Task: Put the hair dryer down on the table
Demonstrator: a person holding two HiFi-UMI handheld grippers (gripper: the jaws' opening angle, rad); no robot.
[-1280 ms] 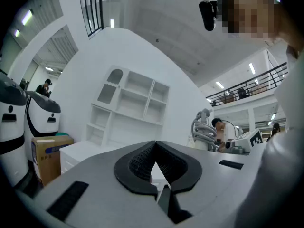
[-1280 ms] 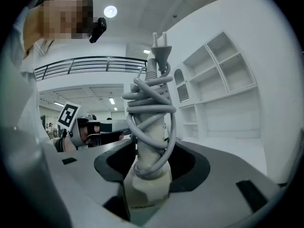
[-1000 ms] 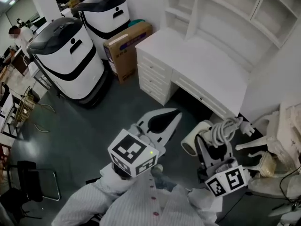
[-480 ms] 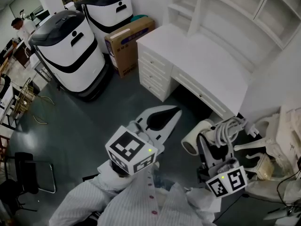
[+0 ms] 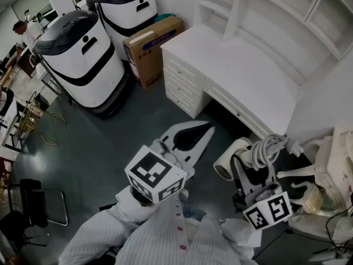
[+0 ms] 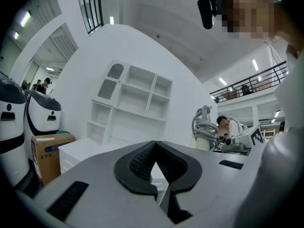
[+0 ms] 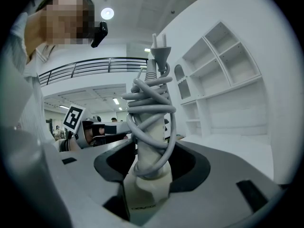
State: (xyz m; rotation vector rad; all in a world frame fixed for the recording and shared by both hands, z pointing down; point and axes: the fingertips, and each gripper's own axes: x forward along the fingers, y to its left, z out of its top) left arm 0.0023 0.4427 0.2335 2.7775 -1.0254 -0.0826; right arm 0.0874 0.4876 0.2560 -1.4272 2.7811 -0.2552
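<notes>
My right gripper (image 5: 255,170) is shut on the white hair dryer (image 5: 231,158), held in the air in front of the white desk (image 5: 231,73). In the right gripper view the hair dryer (image 7: 148,146) stands upright between the jaws, its grey cord (image 7: 151,106) wound round the handle and the plug on top. My left gripper (image 5: 187,138) is shut with nothing in it, pointing toward the desk; in the left gripper view its jaws (image 6: 154,163) meet at the tips.
Two large white-and-black robot units (image 5: 80,62) and a cardboard box (image 5: 151,46) stand left of the desk. White shelves (image 5: 287,15) rise behind the desk. A white chair (image 5: 325,164) with clutter is at the right. Grey floor lies below.
The view has shifted slightly; both grippers stay almost where they were, the right one still holding the hair dryer.
</notes>
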